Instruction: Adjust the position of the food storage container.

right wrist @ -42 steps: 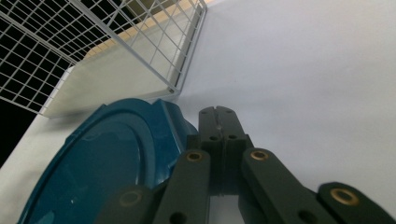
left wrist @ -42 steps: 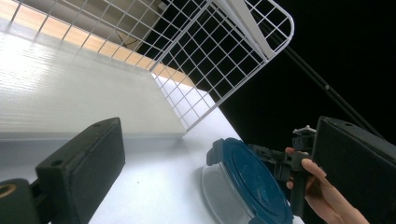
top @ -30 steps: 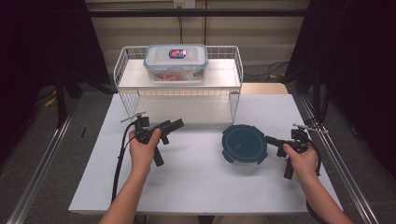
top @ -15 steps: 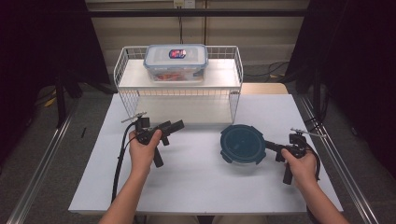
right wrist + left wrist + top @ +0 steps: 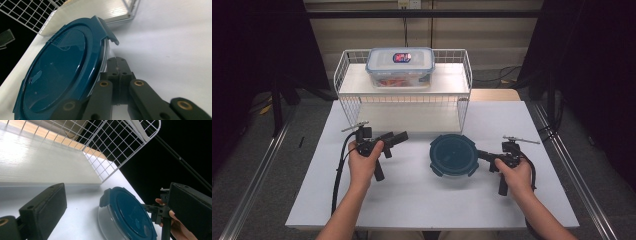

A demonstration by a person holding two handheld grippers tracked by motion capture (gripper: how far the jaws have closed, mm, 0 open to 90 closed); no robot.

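Note:
A round clear container with a dark blue lid (image 5: 453, 155) stands on the white table (image 5: 412, 200), right of the middle. My right gripper (image 5: 479, 154) lies level at its right side, jaws shut with nothing between them. In the right gripper view the shut right gripper (image 5: 118, 65) touches the container's wall just under the lid (image 5: 57, 72). My left gripper (image 5: 394, 138) is held left of the container, apart from it, pointing right. Its jaws stand open and empty in the left gripper view, where the left gripper (image 5: 117, 215) faces the container (image 5: 130, 212).
A white wire rack (image 5: 404, 107) stands at the back of the table. A rectangular clear box with a clip lid (image 5: 400, 66) rests on its top shelf. A cable (image 5: 339, 170) trails from the left gripper toward the table's front edge.
My right gripper has moved left, and the round container has slid left with it. The left gripper has stayed where it was.

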